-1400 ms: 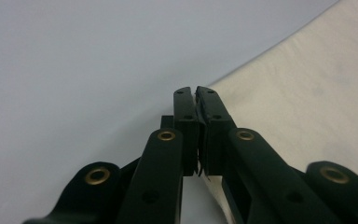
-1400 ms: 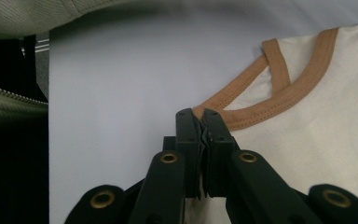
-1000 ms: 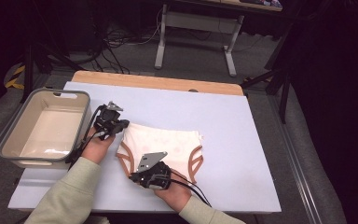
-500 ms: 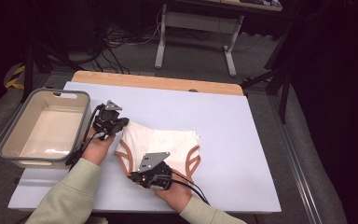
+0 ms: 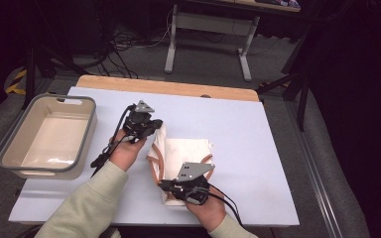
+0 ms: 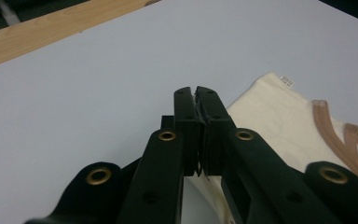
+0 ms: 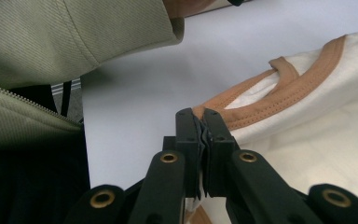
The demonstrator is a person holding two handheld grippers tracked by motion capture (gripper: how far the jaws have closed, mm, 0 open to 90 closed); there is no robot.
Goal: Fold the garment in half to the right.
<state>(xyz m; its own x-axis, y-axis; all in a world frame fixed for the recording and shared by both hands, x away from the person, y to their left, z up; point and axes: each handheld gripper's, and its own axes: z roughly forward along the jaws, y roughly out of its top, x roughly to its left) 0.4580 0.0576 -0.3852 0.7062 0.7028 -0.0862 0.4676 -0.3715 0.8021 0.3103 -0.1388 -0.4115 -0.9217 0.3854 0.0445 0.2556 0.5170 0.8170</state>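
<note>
Currently mid-fold on the cream garment [image 5: 183, 153] with tan trim; left gripper [image 5: 151, 125] has its jaws pressed together, a sliver of cream cloth caught low between them in the left gripper view, so it reads as pinching the garment's far-left edge; right gripper [image 5: 171, 187] likewise clamped, its fingertips [image 7: 189, 122] nipping the tan-bound edge [image 7: 261, 109] in the right gripper view; garment lies on the light blue table top [image 5: 258, 148], mostly flat to the right of both sets of tips, with its left side lifted off the surface between them; judgement: the step in hand is carrying that left side over the body of the garment; next move calls for both grippers travelling together to the right, level with each other so the fold line stays straight, then laying the edge down before releasing; risk: cloth slipping from a thin pinch, or one corner lagging and skewing the fold; grey-rimmed tub [image 5: 49, 134] sits well to the left of the left tips, clear of the path; wooden table edge [image 5: 168, 87] beyond; nothing stands between the tips and the landing area.
</note>
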